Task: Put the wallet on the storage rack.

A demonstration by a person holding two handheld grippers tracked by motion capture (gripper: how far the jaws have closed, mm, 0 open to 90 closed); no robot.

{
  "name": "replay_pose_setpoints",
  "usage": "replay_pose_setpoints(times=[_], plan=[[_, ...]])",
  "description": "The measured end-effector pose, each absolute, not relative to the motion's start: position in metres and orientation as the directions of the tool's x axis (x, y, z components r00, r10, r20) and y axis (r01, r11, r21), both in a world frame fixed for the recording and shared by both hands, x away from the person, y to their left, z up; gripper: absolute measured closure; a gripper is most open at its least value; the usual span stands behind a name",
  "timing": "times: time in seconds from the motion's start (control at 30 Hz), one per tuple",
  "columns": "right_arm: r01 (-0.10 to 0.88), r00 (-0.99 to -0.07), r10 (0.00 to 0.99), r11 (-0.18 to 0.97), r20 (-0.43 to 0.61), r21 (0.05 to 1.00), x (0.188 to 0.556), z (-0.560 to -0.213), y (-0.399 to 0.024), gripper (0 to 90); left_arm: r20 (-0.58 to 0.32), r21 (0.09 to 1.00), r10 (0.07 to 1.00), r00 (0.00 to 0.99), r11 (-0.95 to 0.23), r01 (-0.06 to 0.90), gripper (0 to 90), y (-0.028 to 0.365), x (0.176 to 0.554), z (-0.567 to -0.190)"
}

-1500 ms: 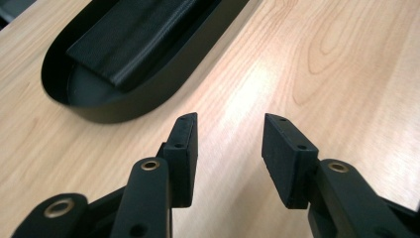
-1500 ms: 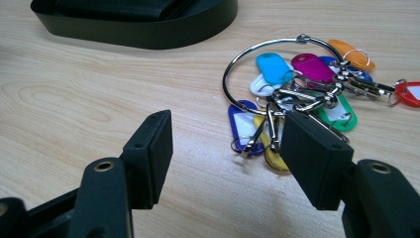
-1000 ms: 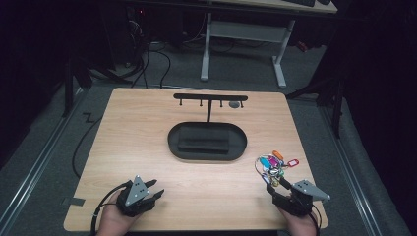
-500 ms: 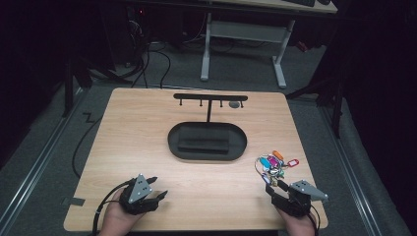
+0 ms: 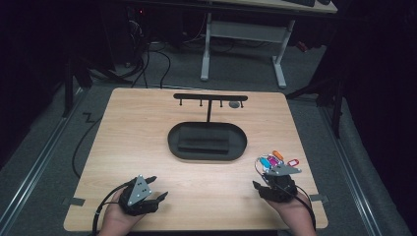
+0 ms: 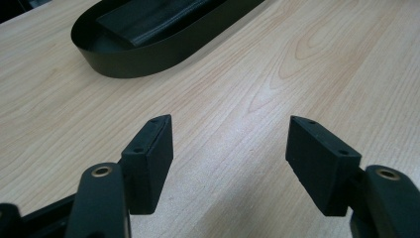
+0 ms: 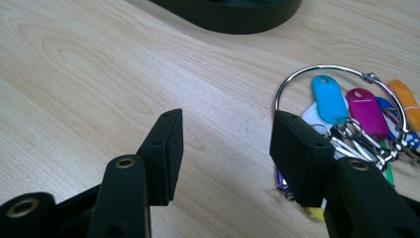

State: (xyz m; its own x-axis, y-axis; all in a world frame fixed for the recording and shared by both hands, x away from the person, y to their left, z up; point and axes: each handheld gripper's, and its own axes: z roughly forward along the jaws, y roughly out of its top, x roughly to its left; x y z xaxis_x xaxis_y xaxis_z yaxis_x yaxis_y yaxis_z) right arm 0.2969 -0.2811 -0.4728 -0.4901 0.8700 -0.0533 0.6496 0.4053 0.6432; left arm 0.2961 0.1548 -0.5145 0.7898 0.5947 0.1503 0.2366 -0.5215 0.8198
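Wooden table (image 5: 147,147), light grain, items listed left to right.

Left gripper (image 5: 158,191): near left corner of the table, held in a hand (image 5: 115,221), cable trailing off the near edge. Jaws spread wide, having just been opening; bare wood between them in the left gripper view, nothing grasped.

Black oval tray (image 5: 172,142): centre of the table, a raised dark block inside. A thin post rises behind it to a black crossbar (image 5: 210,97) with small pegs at the far side.

Right gripper (image 5: 263,178): near right, held in a hand (image 5: 295,211). Jaws parted, having just been closing a little; bare wood between them, nothing grasped.

Key ring (image 7: 341,74): on the table near the right edge, just beyond and to the right of the right gripper. A metal loop carrying coloured plastic tags, blue (image 7: 328,99), magenta (image 7: 366,111), orange (image 7: 406,101). In the right gripper view one jaw stands in front of part of the bundle.
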Motion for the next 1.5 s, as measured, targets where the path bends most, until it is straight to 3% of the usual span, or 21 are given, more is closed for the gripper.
replay_pose_setpoints(times=[0.47, 0.8, 1.07, 1.5], plan=[[0.711, -0.593, 0.790, 0.605, -0.157, 0.358, 0.345, -0.464, -0.270, 48.3, 0.165, 0.823, 0.560, 0.812, -0.531, 0.199, 37.4, 0.154, 0.295, -0.514], [0.739, -0.631, 0.765, 0.643, -0.129, 0.201, 0.378, -0.479, -0.261, 53.6, 0.175, 0.818, 0.542, 0.822, -0.544, 0.185, 38.5, 0.151, 0.293, -0.515], [0.758, -0.627, 0.773, 0.635, -0.097, 0.149, 0.398, -0.482, -0.264, 53.9, 0.172, 0.814, 0.530, 0.830, -0.551, 0.183, 38.6, 0.152, 0.292, -0.516], [0.783, -0.613, 0.790, 0.612, -0.028, 0.109, 0.418, -0.488, -0.270, 66.7, 0.179, 0.812, 0.520, 0.835, -0.557, 0.172, 38.6, 0.151, 0.290, -0.516]])
